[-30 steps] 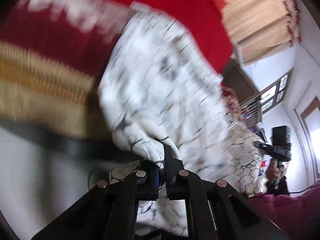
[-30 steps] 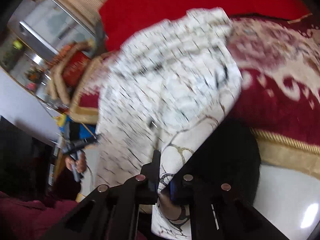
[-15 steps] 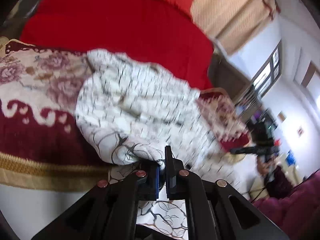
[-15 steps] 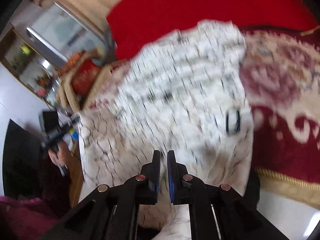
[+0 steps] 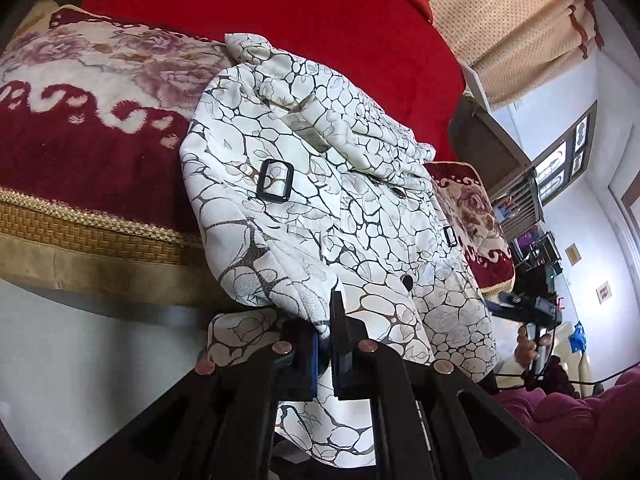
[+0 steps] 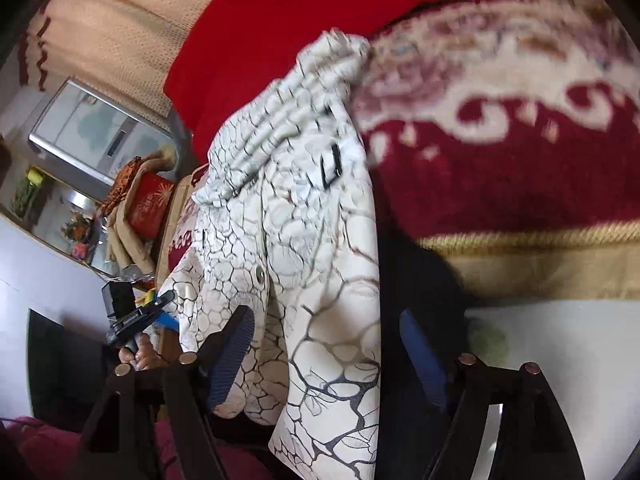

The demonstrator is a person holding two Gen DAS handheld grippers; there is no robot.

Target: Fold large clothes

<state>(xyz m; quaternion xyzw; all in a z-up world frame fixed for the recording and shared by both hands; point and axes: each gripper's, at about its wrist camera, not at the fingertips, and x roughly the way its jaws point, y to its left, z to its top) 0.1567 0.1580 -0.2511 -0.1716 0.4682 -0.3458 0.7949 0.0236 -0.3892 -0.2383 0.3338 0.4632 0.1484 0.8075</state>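
A white coat (image 5: 320, 184) with a black crackle print and black buckles (image 5: 274, 180) lies crumpled across the bed's edge. My left gripper (image 5: 326, 320) is shut on a fold of its lower hem, and cloth hangs below the fingers. In the right wrist view the coat (image 6: 304, 240) hangs down between the wide-apart fingers of my right gripper (image 6: 326, 336). Its jaws are opening and the blue pads (image 6: 232, 352) do not press the cloth. The left gripper (image 6: 170, 298), held in a hand, shows at the coat's far edge.
The coat rests on a dark red floral blanket (image 5: 80, 140) with a gold border, over a bright red bedspread (image 5: 320, 12). A white floor (image 5: 80, 360) lies below the bed edge. Curtains (image 5: 520, 20), shelves and a magenta sofa (image 5: 580, 412) stand to the side.
My right gripper let go of the coat's edge and its jaws spread wide. The left gripper kept its hold and rose a little, and the coat has settled on the bed.
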